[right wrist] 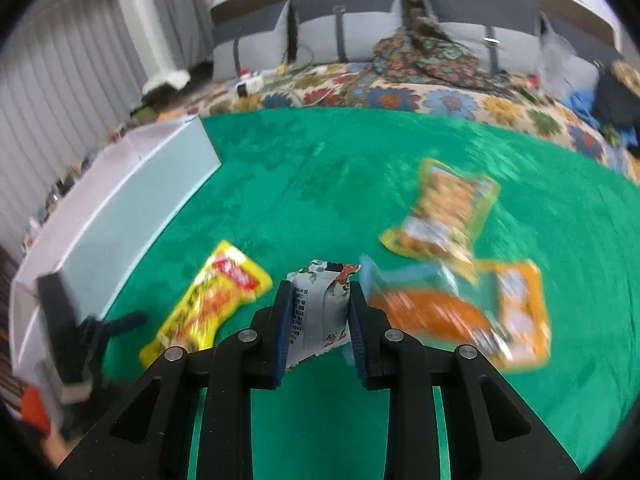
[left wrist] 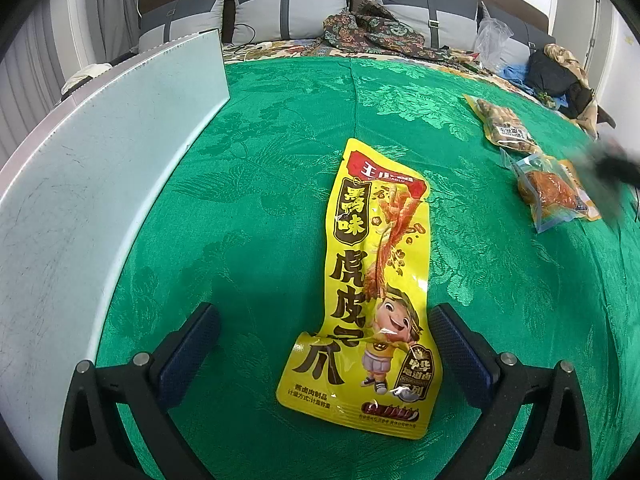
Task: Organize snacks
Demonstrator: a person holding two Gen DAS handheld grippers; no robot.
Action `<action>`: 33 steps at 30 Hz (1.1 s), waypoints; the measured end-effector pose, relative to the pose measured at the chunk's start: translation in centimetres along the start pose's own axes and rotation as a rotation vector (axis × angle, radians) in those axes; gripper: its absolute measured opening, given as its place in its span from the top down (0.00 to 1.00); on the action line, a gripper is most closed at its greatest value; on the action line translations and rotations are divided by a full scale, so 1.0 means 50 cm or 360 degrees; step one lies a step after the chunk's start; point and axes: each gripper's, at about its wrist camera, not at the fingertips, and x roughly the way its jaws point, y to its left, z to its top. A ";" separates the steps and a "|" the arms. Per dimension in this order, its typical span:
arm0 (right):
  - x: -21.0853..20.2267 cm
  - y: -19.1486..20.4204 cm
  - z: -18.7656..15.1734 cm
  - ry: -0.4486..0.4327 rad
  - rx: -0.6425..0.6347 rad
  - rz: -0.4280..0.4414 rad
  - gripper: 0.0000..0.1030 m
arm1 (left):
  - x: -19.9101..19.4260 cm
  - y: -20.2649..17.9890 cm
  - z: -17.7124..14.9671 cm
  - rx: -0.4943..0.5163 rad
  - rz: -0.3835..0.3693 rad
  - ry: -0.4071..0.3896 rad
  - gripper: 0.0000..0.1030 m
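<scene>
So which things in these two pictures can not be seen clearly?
- White box, left wrist view: its inside is hidden by its own wall.
- White snack packet, right wrist view: its lower part is covered by the right hand-held gripper.
- Orange packets, right wrist view: motion blur makes the print unreadable.
- Right hand-held gripper, left wrist view: only a dark blur at the right edge.

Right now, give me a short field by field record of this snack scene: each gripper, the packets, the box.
left gripper: open, fingers either side of the yellow packet
right gripper: shut on a white packet
surface: green cloth
loose packets: peanut packet, orange packet
box: white box, at the left edge of the cloth
</scene>
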 end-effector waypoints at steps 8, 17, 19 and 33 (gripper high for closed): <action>-0.112 -0.129 -0.183 0.0068 0.0122 -0.0148 0.68 | 0.000 -0.001 0.000 0.0000 0.0000 0.0000 0.00; -0.123 -0.168 -0.277 0.0054 0.0211 -0.0194 0.29 | 0.001 0.000 0.000 0.0000 0.0001 0.0000 0.00; -0.114 -0.141 -0.284 0.0071 0.0069 -0.0289 0.25 | 0.001 0.000 0.000 0.0000 0.0001 0.0000 0.00; -0.097 -0.122 -0.296 0.0074 -0.0022 -0.0378 0.17 | 0.001 0.000 0.000 -0.0001 0.0001 0.0000 0.00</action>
